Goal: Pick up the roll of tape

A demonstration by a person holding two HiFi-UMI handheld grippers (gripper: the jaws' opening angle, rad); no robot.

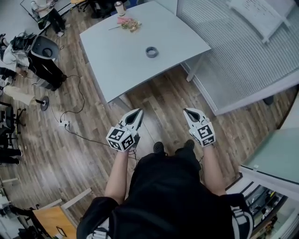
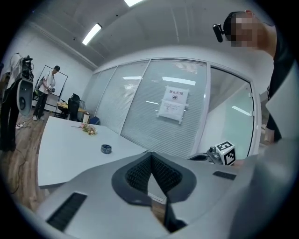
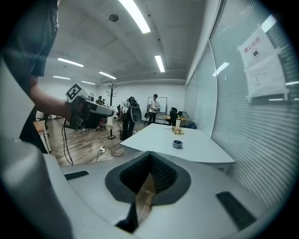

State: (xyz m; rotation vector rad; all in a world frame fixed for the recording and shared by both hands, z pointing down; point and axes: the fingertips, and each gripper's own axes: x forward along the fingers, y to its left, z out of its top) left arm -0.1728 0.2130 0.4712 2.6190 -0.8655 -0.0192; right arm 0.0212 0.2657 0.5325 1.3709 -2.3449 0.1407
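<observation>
A small dark roll of tape (image 1: 151, 52) lies near the middle of a pale grey table (image 1: 117, 70); it also shows in the left gripper view as the tape (image 2: 106, 149) and in the right gripper view as the tape (image 3: 177, 144). My left gripper (image 1: 138, 113) and right gripper (image 1: 188, 112) are both shut and empty. They hang side by side over the wooden floor, well short of the table's near edge and pointing toward it.
A bunch of flowers (image 1: 129, 24) and a cup (image 1: 119, 8) sit at the table's far end. A frosted glass wall (image 1: 243, 51) runs along the right. Cables and a power strip (image 1: 65, 124) lie on the floor at left, near chairs and a fan (image 1: 44, 46).
</observation>
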